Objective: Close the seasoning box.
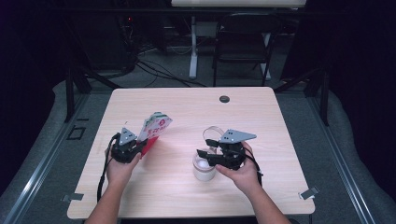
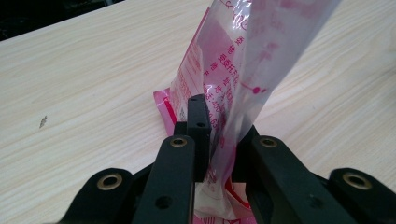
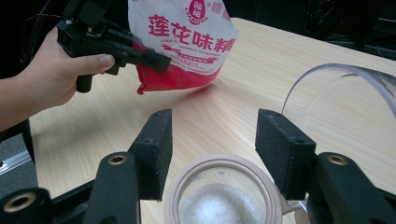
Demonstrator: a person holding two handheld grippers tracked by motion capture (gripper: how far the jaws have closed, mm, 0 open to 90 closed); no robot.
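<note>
Two grippers are busy on the light wood-grain table (image 1: 261, 112), so view by view.

High view: the left gripper (image 1: 140, 145) sits at about 9 o'clock from the table's middle, pinching the bottom of a red-and-white printed plastic seasoning bag (image 1: 155, 128) that tilts up toward 1 o'clock. The right gripper (image 1: 208, 156) is at roughly 5 o'clock, hovering over a small round clear jar with a pale rim (image 1: 204, 168), white granules inside. The jar's clear hinged lid (image 1: 212, 132) stands open at its far side. Bag and jar are well apart.

Left gripper view: the jaws are clamped tight on the crumpled pink lower part of the bag (image 2: 243, 70), and the glossy film rises toward 12 o'clock, covered in small red print. The plastic looks thin and slippery.

Right gripper view: the jaws stand wide, one on each side of the jar's rim (image 3: 224, 164), and from here it looks like neither pad presses on it, so the jar (image 3: 223, 200) isn't really held. Over at 11 o'clock the other hand (image 3: 51, 74) holds the bag (image 3: 180, 42) with its big red characters.

What could go wrong: that grip is on a bunched corner of slick film, so the bag could slide out or flop if tilted. And if anything bumps the jar while nothing holds it, it could tip and dump the granules. The open lid is also in the way of a clumsy approach.
</note>
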